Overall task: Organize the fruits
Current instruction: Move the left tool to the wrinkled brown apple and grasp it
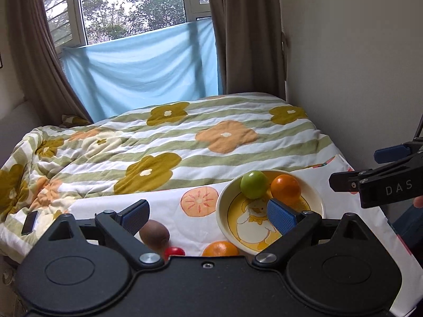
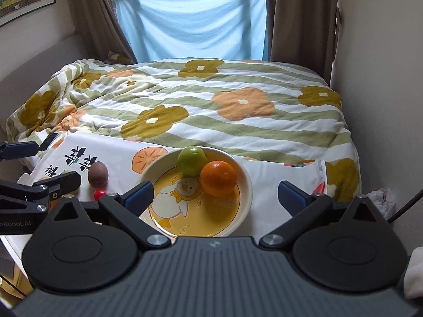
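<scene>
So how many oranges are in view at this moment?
2. One orange sits in the duck bowl beside the green fruit; the other orange lies on the cloth just outside the bowl, partly hidden by the left hand-held gripper. More may be hidden.

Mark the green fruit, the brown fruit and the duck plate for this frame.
green fruit (image 2: 191, 159): right wrist view, middle of its front face.
brown fruit (image 2: 97, 175): right wrist view, centre of its body.
duck plate (image 2: 244, 198): right wrist view, bare cream rim on its right side.

A flowered quilt (image 2: 211, 105) covers the bed (blue cloth (image 2: 193, 18) across the window, brown curtains (image 2: 296, 13) beside).
</scene>
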Available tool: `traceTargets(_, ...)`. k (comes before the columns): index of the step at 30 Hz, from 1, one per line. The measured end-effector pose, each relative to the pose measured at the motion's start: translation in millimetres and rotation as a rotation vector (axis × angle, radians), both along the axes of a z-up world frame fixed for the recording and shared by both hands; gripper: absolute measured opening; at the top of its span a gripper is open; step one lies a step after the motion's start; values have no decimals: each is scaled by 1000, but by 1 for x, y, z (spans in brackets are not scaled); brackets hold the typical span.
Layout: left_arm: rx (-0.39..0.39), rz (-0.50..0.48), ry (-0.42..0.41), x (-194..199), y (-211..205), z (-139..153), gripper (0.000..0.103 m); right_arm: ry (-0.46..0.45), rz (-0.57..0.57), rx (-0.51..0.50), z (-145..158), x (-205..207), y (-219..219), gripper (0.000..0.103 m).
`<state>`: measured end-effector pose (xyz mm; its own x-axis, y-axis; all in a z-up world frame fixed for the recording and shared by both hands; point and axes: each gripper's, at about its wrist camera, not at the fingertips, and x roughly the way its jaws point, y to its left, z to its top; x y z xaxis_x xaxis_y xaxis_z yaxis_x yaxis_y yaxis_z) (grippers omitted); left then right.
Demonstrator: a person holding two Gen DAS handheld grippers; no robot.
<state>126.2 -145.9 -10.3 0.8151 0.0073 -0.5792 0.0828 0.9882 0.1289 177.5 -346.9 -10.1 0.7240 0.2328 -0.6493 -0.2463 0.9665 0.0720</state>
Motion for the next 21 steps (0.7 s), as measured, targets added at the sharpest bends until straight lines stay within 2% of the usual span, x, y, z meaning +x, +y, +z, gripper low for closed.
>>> traceTargets(11, 5, 142, -13, -59, 31, 6, 98, -16, 103, 56, 16, -33, 34, 103)
traceTargets(17, 7, 202, 1, -67, 69, -1, 98, -1, 155, 79, 12, -36, 70, 103)
traceTargets(21, 40, 210, 26, -64, 97, -12, 98, 18, 159, 82, 4, -32, 97, 103)
